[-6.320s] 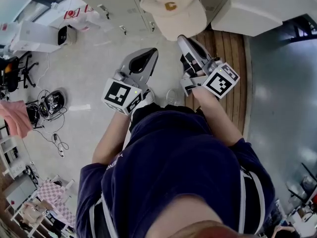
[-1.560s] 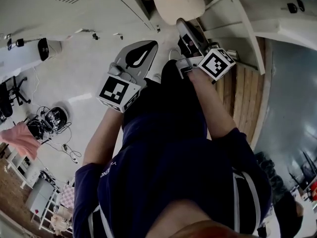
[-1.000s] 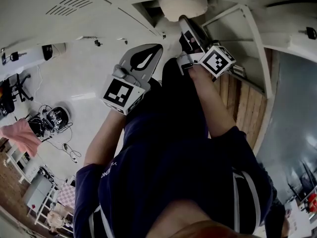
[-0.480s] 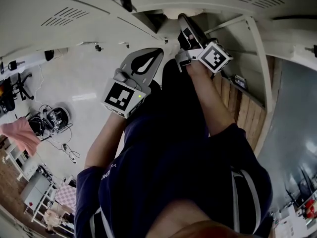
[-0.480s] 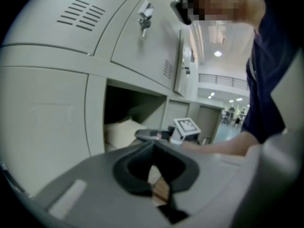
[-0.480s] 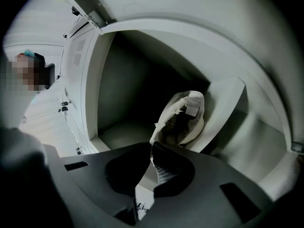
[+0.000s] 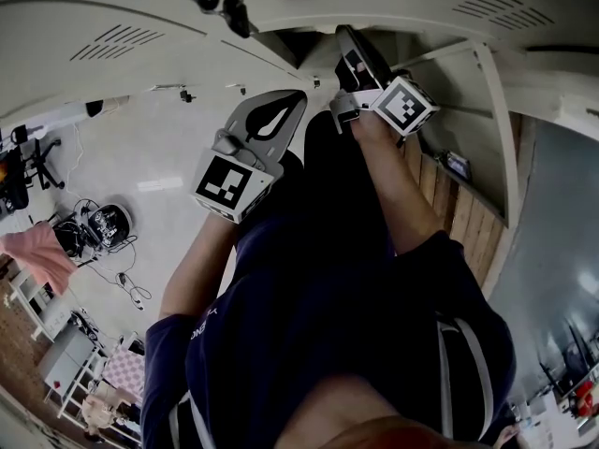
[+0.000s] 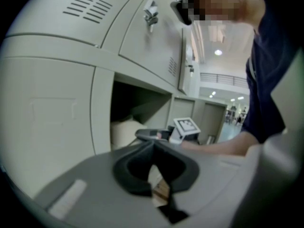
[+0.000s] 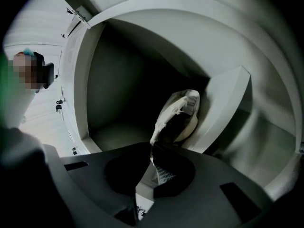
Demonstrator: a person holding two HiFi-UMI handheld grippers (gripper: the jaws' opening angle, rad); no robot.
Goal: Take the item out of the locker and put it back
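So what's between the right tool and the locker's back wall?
Only the cap, which the right tool grips by its edge; the right gripper view shows it.

The right hand-held gripper [image 7: 345,36] reaches forward, jaws clamped on the cap [image 9: 182,109]; the left hand-held gripper [image 7: 298,97] hangs back, jaws together.

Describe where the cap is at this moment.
In the right gripper view, the cap hangs inside the open locker. Its edge is pinched in the right gripper, and the locker's dark back wall is behind it.
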